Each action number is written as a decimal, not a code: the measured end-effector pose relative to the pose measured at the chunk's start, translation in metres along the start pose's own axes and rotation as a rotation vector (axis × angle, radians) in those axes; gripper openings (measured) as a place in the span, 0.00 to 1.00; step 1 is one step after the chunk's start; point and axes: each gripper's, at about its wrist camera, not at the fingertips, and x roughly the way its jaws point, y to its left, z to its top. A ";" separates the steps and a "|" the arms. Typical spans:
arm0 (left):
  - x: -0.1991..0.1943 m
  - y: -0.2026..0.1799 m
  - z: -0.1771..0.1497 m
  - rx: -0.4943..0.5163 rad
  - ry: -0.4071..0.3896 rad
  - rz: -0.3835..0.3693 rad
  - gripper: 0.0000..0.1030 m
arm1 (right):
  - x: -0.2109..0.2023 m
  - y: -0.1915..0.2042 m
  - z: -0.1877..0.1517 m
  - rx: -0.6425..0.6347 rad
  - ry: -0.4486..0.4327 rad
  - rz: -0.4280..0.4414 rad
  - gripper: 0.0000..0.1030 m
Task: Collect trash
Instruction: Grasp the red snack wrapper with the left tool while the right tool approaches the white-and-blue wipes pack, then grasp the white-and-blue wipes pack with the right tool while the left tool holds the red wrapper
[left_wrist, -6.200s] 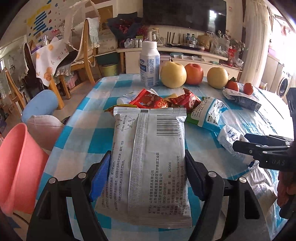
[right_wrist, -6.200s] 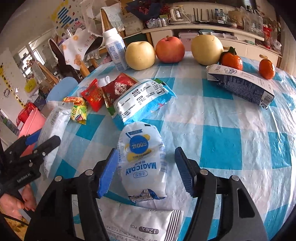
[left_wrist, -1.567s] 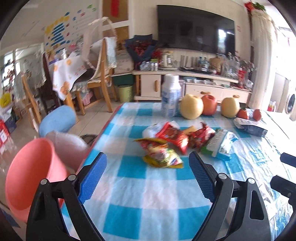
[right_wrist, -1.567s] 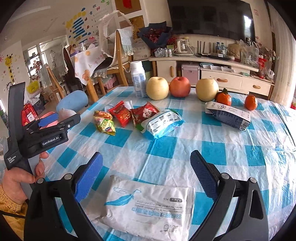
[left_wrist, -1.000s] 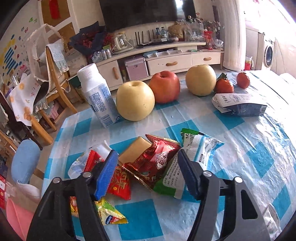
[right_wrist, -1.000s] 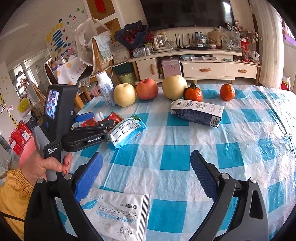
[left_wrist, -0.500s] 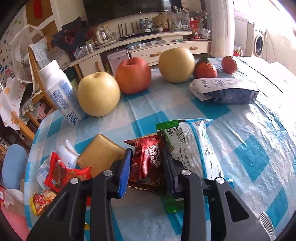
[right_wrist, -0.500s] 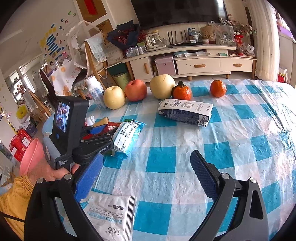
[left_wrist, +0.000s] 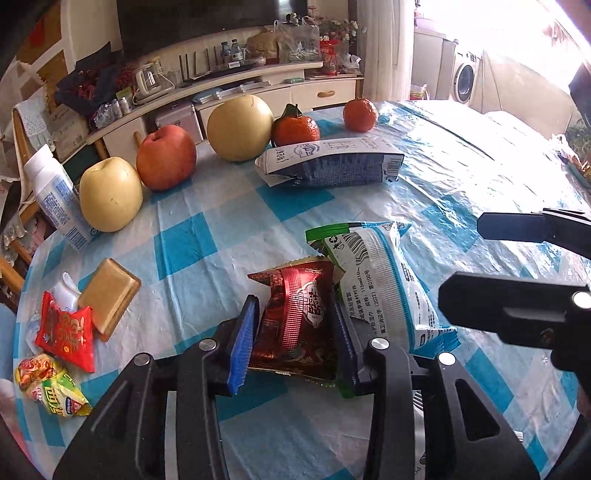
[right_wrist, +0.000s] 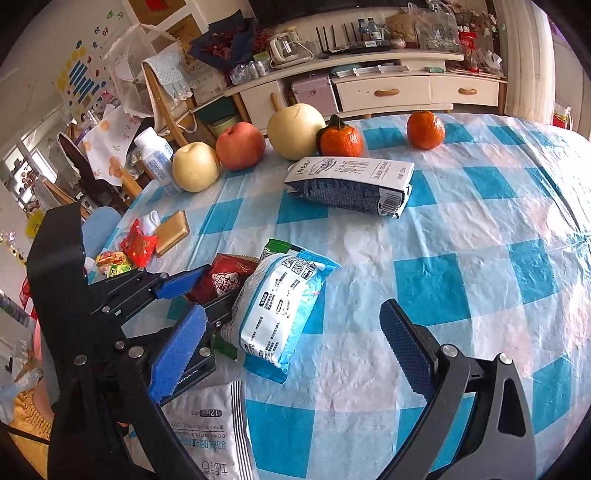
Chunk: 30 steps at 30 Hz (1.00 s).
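Observation:
My left gripper (left_wrist: 293, 325) is shut on a dark red snack wrapper (left_wrist: 295, 317) on the checked tablecloth; it also shows in the right wrist view (right_wrist: 225, 282) between the blue pads. A blue and white wet-wipe pack (left_wrist: 384, 284) lies touching the wrapper's right side, also seen in the right wrist view (right_wrist: 280, 302). My right gripper (right_wrist: 291, 354) is open and empty just above the table, with the wipe pack between its jaws' line. A flattened milk carton (right_wrist: 351, 184) lies farther back. Small wrappers (left_wrist: 62, 332) lie at the left.
Two pears, an apple (left_wrist: 166, 157) and two tangerines (left_wrist: 360, 114) stand along the far edge with a white bottle (left_wrist: 55, 199). A tan flat pack (left_wrist: 109, 297) lies left. A white sachet pack (right_wrist: 207, 432) lies near me. The tablecloth (right_wrist: 461, 240) stretches right.
My left gripper has closed its jaws on the red wrapper. My right gripper has moved down and closer to the wipe pack, still open.

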 end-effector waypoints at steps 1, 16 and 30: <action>0.000 0.001 0.000 -0.006 0.002 -0.001 0.41 | 0.002 0.001 0.000 0.001 0.003 0.006 0.93; -0.004 0.006 -0.005 -0.076 -0.025 -0.014 0.31 | 0.034 0.001 0.002 0.042 0.025 0.042 0.66; -0.032 0.024 -0.024 -0.199 -0.076 -0.012 0.25 | 0.045 0.010 -0.001 -0.017 0.011 -0.004 0.54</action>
